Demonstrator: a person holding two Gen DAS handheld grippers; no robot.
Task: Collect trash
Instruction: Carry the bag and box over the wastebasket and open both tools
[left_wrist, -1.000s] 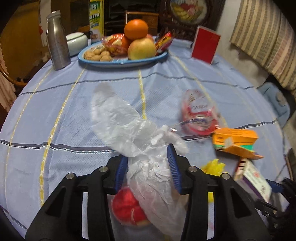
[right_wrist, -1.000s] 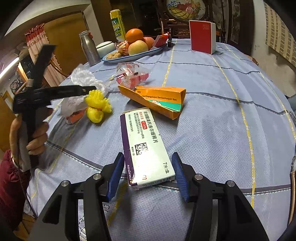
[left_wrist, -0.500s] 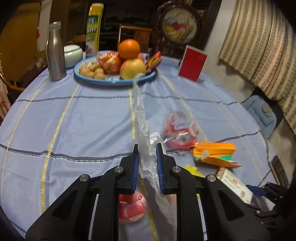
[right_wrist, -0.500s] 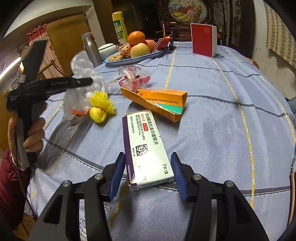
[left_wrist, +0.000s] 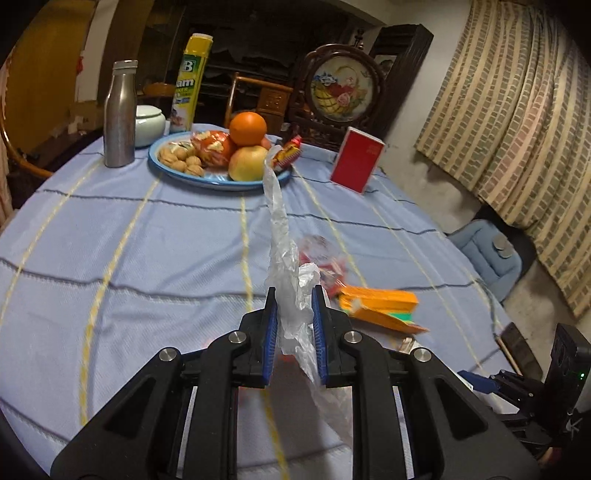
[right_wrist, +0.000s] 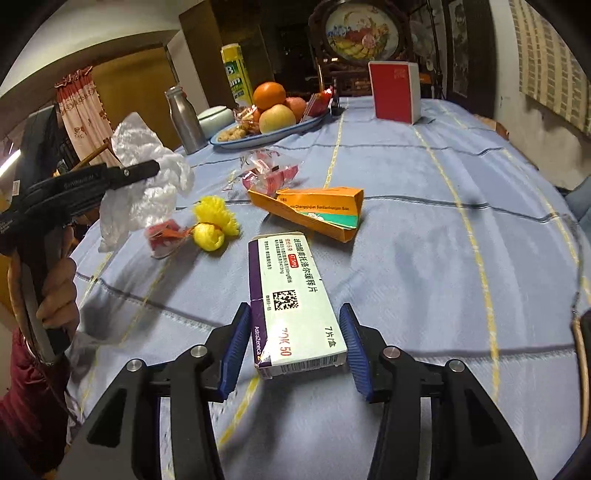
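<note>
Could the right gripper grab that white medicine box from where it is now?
Probably yes. The right gripper has been closing, pads flanking the white medicine box on the tablecloth, and nothing blocks it.

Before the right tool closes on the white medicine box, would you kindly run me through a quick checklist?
1. Left tool shut on the clear plastic bag: ok.
2. Bag lifted off the tablecloth: ok.
3. White medicine box between the right tool's pads: ok.
4. Right pads pressing the box: not ok; gaps show on both sides, though the jaws have just been closing.
5. Orange carton apart from the box: ok.
6. Trash container in view: not ok.
</note>
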